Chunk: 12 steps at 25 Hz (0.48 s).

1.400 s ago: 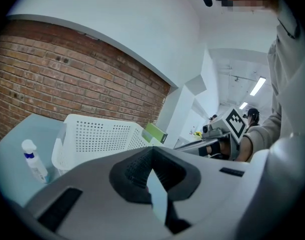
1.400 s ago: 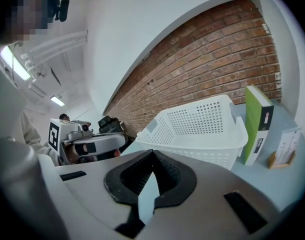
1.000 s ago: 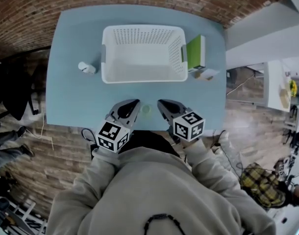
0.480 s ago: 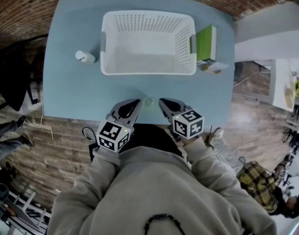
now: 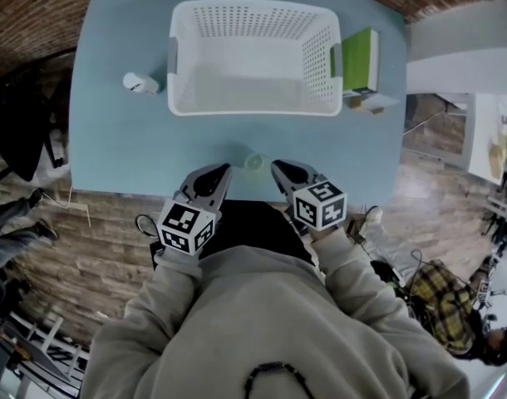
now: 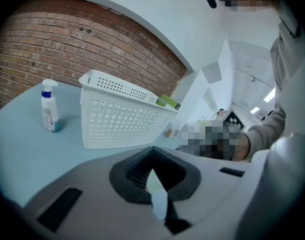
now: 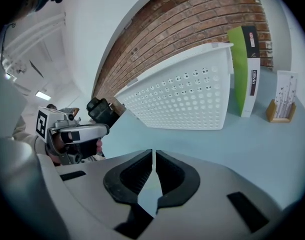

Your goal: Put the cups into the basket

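Cup (image 5: 253, 162): small, pale green, see-through, on the light blue bench (image 5: 120, 152) close to its near edge. It sits right between the tips of the two hand-held grippers and seems to touch neither.

Left hand-held gripper (image 5: 223, 171): jaws pressed together, nothing pinched. Only bench surface shows through the slot under the pads.

Right hand-held gripper (image 5: 279, 168): jaws together too, just a thin slit, nothing in it.

Both tips point toward the far side of the bench and angle in toward each other.

Past both hand-held grippers, well apart from the cup: white perforated basket (image 5: 253, 19), open side up, about mid-bench.

Ahead and to the left of the left hand-held gripper: small white spray bottle (image 6: 49, 105), upright, left of the basket and apart from it.

Ahead and to the right of the right hand-held gripper: green box (image 5: 360, 56) standing on end, just beside the basket's right wall. Cannot tell if they touch.

Beside the box, on its nearer side: a small card in a wooden holder (image 7: 282, 101).

Behind the bench: brick wall (image 7: 202, 19).
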Each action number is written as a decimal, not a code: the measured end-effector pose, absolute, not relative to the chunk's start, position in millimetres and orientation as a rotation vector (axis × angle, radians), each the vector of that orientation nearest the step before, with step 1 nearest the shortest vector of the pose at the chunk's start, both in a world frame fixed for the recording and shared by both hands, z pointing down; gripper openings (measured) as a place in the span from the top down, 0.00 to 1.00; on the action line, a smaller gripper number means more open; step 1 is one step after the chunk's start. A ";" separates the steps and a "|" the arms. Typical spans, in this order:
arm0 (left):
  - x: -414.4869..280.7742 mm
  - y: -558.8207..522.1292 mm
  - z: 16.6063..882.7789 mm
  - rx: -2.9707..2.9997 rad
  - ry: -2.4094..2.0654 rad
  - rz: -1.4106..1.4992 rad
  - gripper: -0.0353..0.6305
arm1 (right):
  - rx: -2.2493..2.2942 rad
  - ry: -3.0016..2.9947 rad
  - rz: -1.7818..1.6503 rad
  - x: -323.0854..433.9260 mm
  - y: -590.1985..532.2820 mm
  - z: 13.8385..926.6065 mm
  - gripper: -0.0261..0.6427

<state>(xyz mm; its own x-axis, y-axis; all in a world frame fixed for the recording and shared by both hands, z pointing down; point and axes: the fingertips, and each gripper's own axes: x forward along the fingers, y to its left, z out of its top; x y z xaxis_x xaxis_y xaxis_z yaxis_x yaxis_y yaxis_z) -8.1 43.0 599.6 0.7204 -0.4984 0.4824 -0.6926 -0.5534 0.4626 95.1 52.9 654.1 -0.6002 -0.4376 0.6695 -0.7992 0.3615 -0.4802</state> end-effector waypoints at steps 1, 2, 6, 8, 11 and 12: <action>-8.8 43.6 600.7 2.273 -0.898 0.392 0.95 | 1.082 -2.190 1.125 96.3 52.5 655.6 0.94; -9.0 44.3 601.7 2.270 -0.896 0.391 0.95 | 1.085 -2.180 1.118 97.1 52.5 657.6 0.90; -7.0 44.4 605.0 2.266 -0.889 0.383 0.95 | 1.059 -2.147 1.117 96.3 55.3 668.4 0.75; -5.2 45.0 606.5 2.264 -0.886 0.380 0.95 | 1.045 -2.128 1.124 95.7 56.9 675.3 0.70; -3.0 48.6 609.8 2.260 -0.878 0.386 0.95 | 1.022 -2.102 1.144 94.2 60.1 685.4 0.64; -3.2 49.7 611.2 2.257 -0.877 0.389 0.95 | 1.014 -2.096 1.149 93.3 60.7 688.1 0.64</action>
<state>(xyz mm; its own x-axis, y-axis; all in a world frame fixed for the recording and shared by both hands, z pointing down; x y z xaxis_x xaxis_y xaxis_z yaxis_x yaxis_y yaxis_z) -3.2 49.7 611.2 0.7288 -0.4821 0.4863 -0.6841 -0.5451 0.4847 93.3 60.7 688.1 -0.5722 -0.3551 0.7393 -0.8142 0.3540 -0.4601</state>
